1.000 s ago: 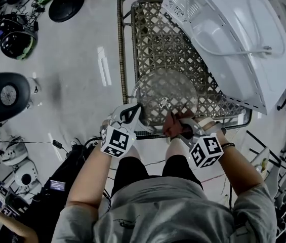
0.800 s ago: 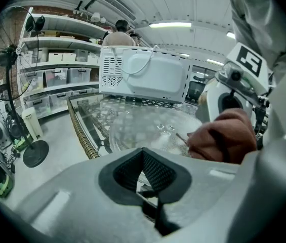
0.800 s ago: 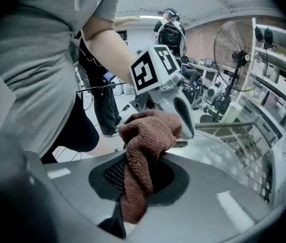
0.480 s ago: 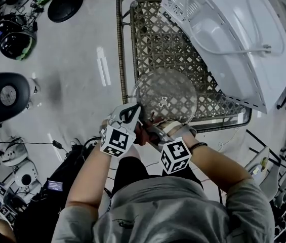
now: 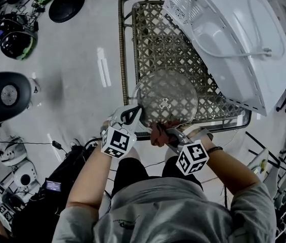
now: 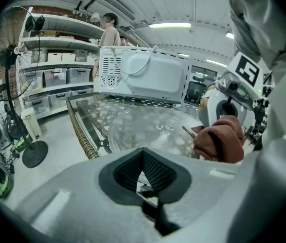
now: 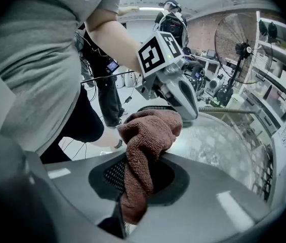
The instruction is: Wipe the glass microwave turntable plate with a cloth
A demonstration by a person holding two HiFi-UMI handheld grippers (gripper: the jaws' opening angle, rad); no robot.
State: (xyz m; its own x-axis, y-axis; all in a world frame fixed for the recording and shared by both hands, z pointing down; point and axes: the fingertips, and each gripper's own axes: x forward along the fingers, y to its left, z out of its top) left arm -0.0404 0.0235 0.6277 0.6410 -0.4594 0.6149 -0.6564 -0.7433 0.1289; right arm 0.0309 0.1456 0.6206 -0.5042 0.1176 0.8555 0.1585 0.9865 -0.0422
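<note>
The glass turntable plate [image 5: 165,97] lies flat on the lattice table top [image 5: 153,39], just in front of the white microwave [image 5: 229,34]. The left gripper [image 5: 131,114] meets the plate at its near-left rim. In the left gripper view its jaws are clamped together on that rim, with a thin strip of clear glass showing between the pads [image 6: 155,176]. The right gripper [image 5: 167,134] stands at the plate's near edge, just beside the left gripper. Its jaws are clenched on a brown cloth [image 7: 145,135], which bunches out ahead of the jaws and overlaps the plate's near rim.

In the head view, both grippers and the cloth cover the plate's near edge. The underside of the cloth is hidden in every view, so its contact with the glass cannot be confirmed. The plate is transparent and the lattice shows through it, which makes the far rim faint. Most of the clamped rim section is masked by the left gripper's own body. The microwave is cut off at the frame edge.

Count: one plate, one cloth, two grippers, one microwave.
</note>
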